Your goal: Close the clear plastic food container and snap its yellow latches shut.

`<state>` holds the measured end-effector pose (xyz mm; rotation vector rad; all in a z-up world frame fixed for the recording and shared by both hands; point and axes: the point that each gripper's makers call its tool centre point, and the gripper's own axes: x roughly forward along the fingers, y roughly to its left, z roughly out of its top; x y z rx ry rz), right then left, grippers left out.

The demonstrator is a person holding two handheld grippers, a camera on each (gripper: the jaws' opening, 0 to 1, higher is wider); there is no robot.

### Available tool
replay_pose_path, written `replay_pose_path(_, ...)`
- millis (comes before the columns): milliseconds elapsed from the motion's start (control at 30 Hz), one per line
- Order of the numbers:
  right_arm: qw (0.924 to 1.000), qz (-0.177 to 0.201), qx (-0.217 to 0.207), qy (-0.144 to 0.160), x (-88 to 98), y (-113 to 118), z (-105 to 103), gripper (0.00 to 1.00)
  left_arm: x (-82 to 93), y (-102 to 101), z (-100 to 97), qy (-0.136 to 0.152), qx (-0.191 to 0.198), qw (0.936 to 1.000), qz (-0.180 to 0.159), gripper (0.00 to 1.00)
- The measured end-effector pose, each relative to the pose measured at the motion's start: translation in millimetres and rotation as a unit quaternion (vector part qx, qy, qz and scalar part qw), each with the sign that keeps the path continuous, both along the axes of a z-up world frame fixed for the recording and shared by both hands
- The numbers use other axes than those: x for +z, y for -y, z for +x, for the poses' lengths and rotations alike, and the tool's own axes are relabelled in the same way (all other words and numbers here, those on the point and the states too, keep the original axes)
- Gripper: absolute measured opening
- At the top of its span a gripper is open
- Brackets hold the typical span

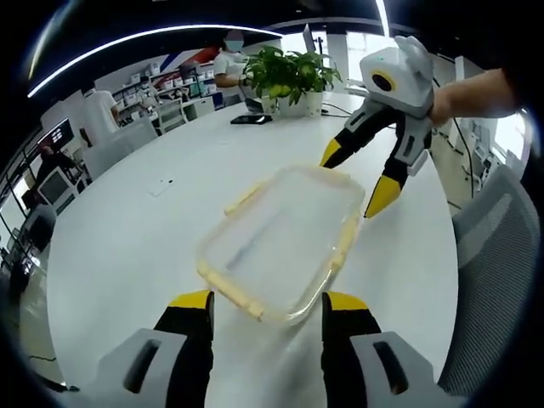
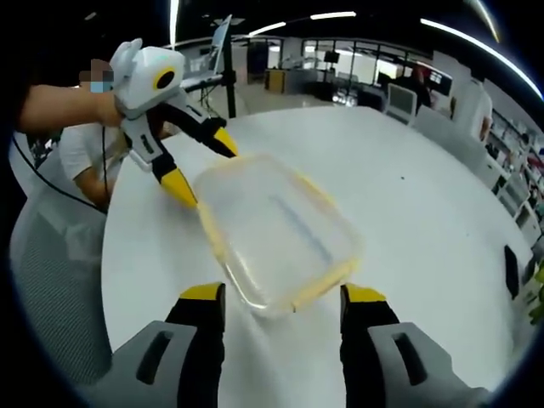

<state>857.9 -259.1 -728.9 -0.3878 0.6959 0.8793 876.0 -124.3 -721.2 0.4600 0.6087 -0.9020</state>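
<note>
Container (image 1: 285,242) on white table (image 1: 127,246), lid seated, yellow latches (image 1: 231,293) apparently not snapped. Left gripper (image 1: 268,310) wide open, empty, at near end. Right gripper (image 1: 357,183) open, empty, at far end. Step: latching. Next: press each latch down.

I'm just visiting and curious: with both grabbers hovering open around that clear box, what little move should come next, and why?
Probably ease the right gripper down onto the yellow latch on its side of the container. The lid already seems to sit on the box, both grippers are open, and the left gripper waits at the opposite end, touching nothing.
</note>
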Motion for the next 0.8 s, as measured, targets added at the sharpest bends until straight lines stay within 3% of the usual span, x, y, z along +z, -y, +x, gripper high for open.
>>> replay_pose_path(367, 0.9988, 0.032, -0.026, 0.029, 22.8, 5, -17, 0.61, 21.0, -8, -20.6, 0.005, 0.021, 0.9987, -0.046, 0.56)
replay_pose_path(800, 0.9925, 0.070, -0.082, 0.059, 48.9, 27, -59, 0.70, 44.8, -17, -56.1, 0.019, 0.062, 0.9941, -0.087, 0.66)
